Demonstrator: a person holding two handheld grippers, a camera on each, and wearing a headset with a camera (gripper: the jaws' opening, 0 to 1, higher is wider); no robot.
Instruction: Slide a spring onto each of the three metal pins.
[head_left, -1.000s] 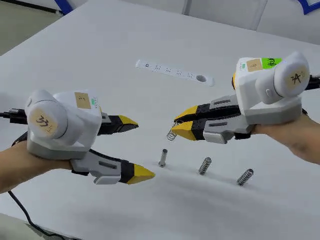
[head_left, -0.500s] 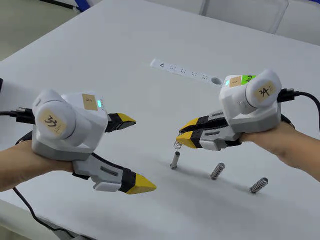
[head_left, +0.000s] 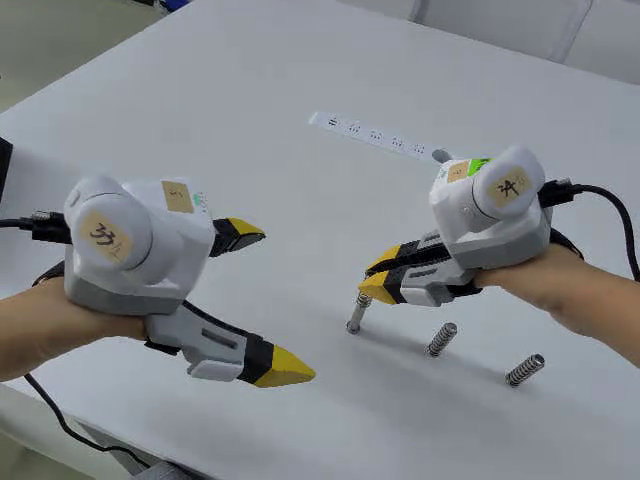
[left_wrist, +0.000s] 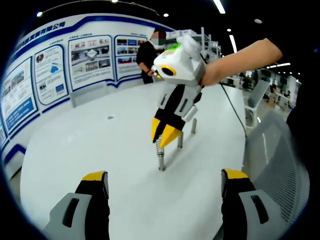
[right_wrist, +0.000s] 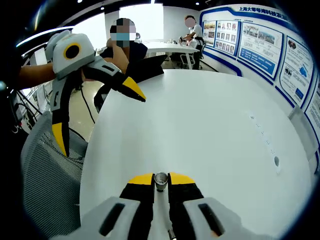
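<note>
My right gripper (head_left: 372, 287) is shut on a small spring (head_left: 362, 298), holding it upright with its lower end at the top of the leftmost metal pin (head_left: 354, 320). The right gripper view looks down at the spring (right_wrist: 160, 180) pinched between the yellow tips. From the left gripper view, the spring (left_wrist: 159, 146) hangs over the pin (left_wrist: 161, 163). Two more pins (head_left: 441, 339) (head_left: 524, 369) to the right each carry a spring. My left gripper (head_left: 268, 300) stands wide open to the left of the pins, holding nothing.
A white power strip (head_left: 375, 135) lies further back on the white table (head_left: 250, 90). The table's front edge runs just under my left gripper. People sit at a table in the background in the right gripper view.
The right gripper has come down and left with the spring, from beside the bare pin to its top. The left gripper has stayed open in place; the head camera shifted.
</note>
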